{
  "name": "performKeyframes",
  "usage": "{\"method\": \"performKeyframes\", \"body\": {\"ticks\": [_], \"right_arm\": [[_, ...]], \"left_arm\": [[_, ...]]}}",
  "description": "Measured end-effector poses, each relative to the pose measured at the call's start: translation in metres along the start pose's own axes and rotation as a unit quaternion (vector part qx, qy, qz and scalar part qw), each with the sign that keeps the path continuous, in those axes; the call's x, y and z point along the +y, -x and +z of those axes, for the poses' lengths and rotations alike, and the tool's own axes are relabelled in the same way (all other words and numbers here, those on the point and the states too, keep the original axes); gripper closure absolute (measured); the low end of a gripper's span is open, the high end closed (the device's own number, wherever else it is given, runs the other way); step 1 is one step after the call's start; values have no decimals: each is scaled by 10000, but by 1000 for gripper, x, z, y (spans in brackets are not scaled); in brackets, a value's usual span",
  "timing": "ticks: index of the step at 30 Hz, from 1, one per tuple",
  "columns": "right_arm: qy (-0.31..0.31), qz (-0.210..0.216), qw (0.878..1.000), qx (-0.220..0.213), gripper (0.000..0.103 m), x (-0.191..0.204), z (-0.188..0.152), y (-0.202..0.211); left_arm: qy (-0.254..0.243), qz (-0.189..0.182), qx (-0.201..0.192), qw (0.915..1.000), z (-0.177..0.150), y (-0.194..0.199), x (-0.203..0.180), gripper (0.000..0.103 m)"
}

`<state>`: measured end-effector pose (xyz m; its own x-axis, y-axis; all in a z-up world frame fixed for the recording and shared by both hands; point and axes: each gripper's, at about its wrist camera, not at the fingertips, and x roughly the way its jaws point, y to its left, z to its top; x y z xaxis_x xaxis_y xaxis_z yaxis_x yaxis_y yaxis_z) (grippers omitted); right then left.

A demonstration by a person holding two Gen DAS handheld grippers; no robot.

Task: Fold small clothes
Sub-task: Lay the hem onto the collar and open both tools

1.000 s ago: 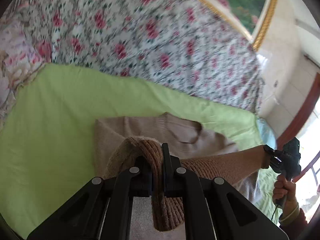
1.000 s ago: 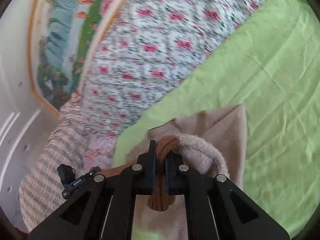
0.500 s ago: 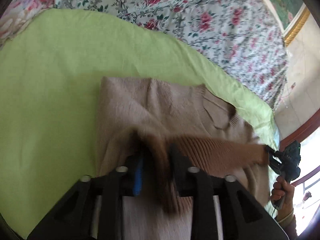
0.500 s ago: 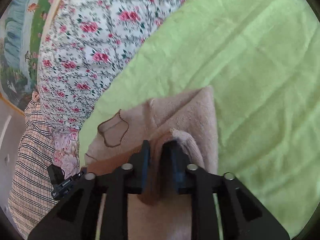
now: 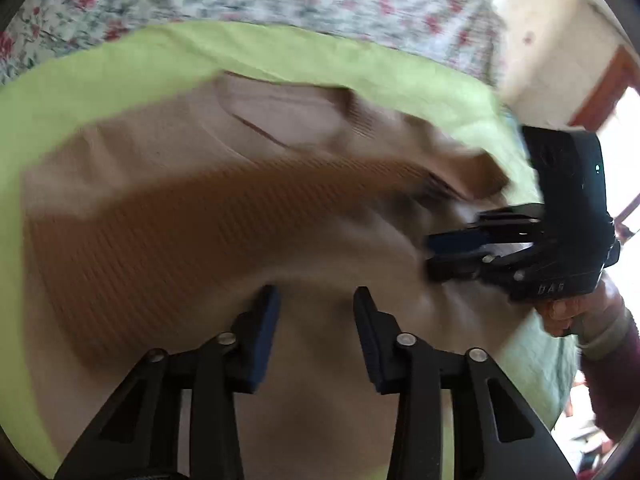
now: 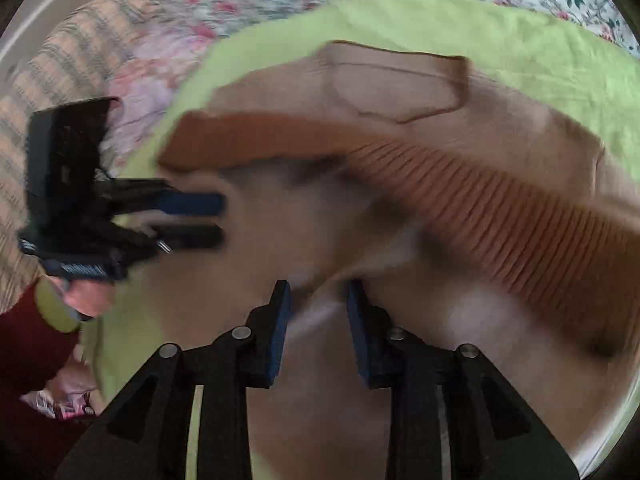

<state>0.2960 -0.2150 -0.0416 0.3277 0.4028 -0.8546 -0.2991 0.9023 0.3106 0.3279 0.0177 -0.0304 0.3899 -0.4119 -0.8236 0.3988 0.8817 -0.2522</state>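
Left hand-held gripper (image 5: pixel 316 320) spread, jaws just opening, nothing pinched, sweater (image 5: pixel 168 184) below. Right hand-held gripper (image 6: pixel 318 312) spread too, jaws just narrowing slightly, beige fold at tips, pads not pressing as far as I see. Sweater lies flat on green sheet (image 6: pixel 520 36) on bed, ribbed hem (image 6: pixel 480 196) folded up across chest. My risk call: right tips snag knit on retreat, drag fold open; hem sits skewed. Writing on right gripper body unreadable, blurred.

Left gripper (image 5: pixel 316 300) points steeply down, jaws just widened, nothing gripped; right gripper (image 6: pixel 318 296) likewise, jaws narrowing.
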Motion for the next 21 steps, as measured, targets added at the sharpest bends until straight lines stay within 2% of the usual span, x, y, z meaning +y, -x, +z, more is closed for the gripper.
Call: {"method": "performKeyframes", "body": {"ticks": [1, 3, 5, 6, 7, 9, 10, 14, 16, 18, 21], "right_arm": [[-206, -122, 9997, -103, 81, -19, 11, 0], [-861, -616, 9926, -589, 85, -56, 24, 13], [-1384, -879, 9793, -1190, 84, -81, 26, 34], [-1795, -1057, 9651, -1584, 82, -96, 21, 50], [-2076, -1039, 9559, -1800, 82, -105, 15, 60], [-2453, -888, 9432, -2056, 82, -116, -1, 74], [-2488, -845, 9429, -2047, 82, -115, -7, 77], [-2418, -632, 9449, -2114, 81, -95, -38, 92], [-2350, -531, 9456, -2185, 77, -80, -61, 104], [-2322, -433, 9456, -2236, 68, -59, -75, 110], [-2312, -281, 9463, -2243, 66, -35, -105, 115]], "left_arm": [[105, 179, -7, 9998, 12, -3, 16, 72], [375, 570, -100, 9976, 31, -5, 43, 76], [749, 533, -358, 9951, 42, 1, 75, 79], [906, 605, -490, 9928, 45, 4, 86, 79], [1091, 713, -577, 9898, 45, 7, 98, 79], [1537, 359, -760, 9845, 39, 11, 120, 82], [1694, 229, -865, 9815, 33, 14, 125, 82], [1937, 318, -1040, 9750, 9, 33, 118, 80], [2014, 258, -1115, 9728, -10, 51, 112, 74], [2056, 228, -1182, 9712, -32, 69, 100, 71], [2137, 99, -1224, 9692, -71, 92, 77, 68]]}}
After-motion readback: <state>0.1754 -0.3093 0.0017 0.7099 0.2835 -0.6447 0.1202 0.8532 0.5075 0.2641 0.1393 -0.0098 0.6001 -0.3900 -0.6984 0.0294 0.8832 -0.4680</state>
